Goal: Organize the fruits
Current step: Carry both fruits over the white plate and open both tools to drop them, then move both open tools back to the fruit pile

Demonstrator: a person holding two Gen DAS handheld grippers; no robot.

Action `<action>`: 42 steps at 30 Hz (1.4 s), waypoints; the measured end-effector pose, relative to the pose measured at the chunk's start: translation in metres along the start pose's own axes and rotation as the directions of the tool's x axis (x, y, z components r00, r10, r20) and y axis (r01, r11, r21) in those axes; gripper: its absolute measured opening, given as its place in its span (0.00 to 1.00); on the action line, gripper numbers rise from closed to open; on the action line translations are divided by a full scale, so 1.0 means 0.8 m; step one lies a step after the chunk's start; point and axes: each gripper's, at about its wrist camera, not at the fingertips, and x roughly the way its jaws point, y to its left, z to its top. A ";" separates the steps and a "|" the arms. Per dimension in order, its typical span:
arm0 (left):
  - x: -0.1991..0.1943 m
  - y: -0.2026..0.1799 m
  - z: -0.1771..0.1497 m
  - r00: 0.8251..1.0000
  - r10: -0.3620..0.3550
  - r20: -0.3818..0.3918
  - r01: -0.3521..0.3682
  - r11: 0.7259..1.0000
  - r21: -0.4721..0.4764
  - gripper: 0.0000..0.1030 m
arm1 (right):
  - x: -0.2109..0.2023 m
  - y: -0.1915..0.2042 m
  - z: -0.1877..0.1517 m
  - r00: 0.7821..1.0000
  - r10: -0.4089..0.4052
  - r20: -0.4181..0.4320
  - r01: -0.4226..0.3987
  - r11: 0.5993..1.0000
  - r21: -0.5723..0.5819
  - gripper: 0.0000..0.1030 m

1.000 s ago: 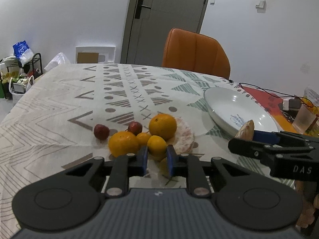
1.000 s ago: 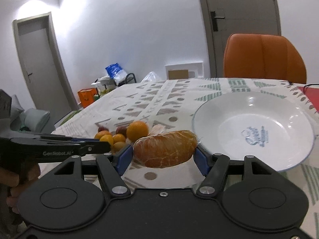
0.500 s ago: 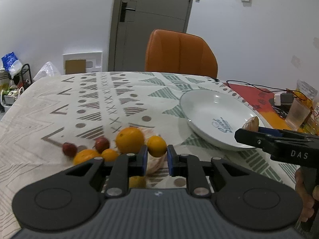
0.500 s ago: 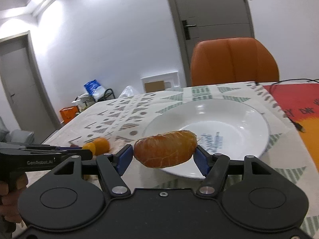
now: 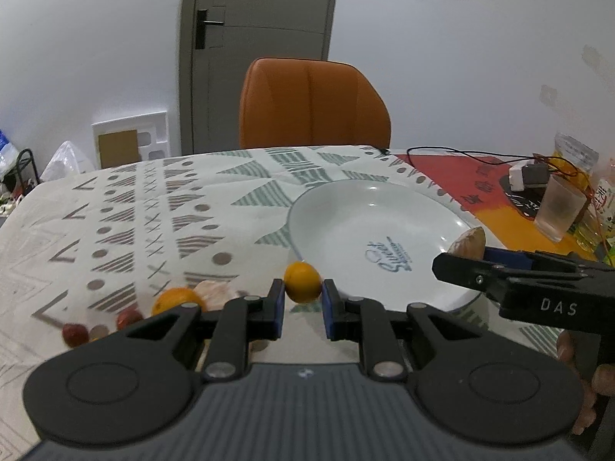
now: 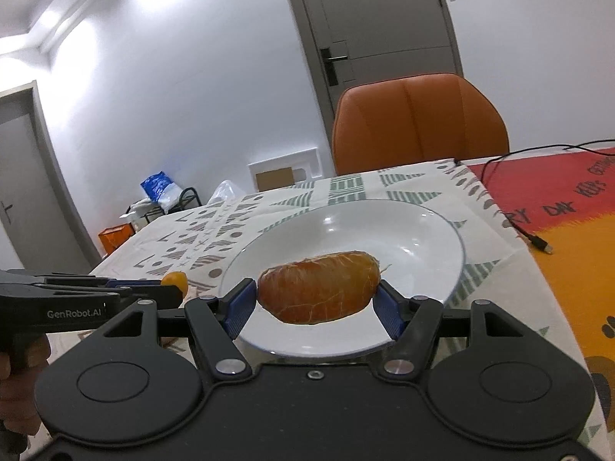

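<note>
White plate (image 6: 430,230) ahead: R gripper (image 6: 315,299) pinches peeled segment (image 6: 319,292), L gripper (image 5: 303,299) pinches kumquat (image 5: 302,282); lower both inside rim w/ jaws clamped, then release.

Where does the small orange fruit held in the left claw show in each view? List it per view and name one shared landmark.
Left wrist view: the small orange fruit sits at centre, pinched between the left claw's pads, just short of the plate's near rim.
Right wrist view: it peeks out at far left, at the left claw's tip.
Shared landmark: the white plate.
</note>
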 end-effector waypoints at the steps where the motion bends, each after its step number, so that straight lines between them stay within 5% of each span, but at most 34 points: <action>1: 0.002 -0.003 0.001 1.000 -0.002 -0.001 0.002 1.000 0.004 0.18 | 0.000 -0.003 0.000 1.000 -0.002 0.001 0.002 1.000 0.006 0.62; 14: 0.030 -0.043 0.019 0.999 -0.034 -0.001 0.034 0.998 0.052 0.18 | -0.021 -0.026 0.006 0.999 -0.004 0.046 0.002 1.000 0.027 0.70; 21: 0.042 -0.059 0.024 0.999 -0.054 -0.008 0.054 0.997 0.056 0.19 | -0.040 -0.040 -0.003 0.998 -0.041 0.048 0.039 0.999 0.036 0.82; 26: 0.046 -0.069 0.023 1.000 -0.006 -0.027 0.008 0.997 0.073 0.28 | -0.046 -0.048 -0.004 0.997 -0.054 0.050 0.052 0.998 0.046 0.86; 33: 0.028 -0.051 0.017 0.999 0.040 -0.019 -0.039 0.998 0.055 0.52 | -0.048 -0.046 -0.004 0.998 -0.041 0.055 0.039 0.998 0.043 0.91; 42: -0.006 -0.010 0.007 0.996 0.093 0.002 -0.093 0.996 -0.001 0.68 | -0.041 -0.020 -0.006 0.999 -0.006 0.048 0.005 1.000 0.018 0.96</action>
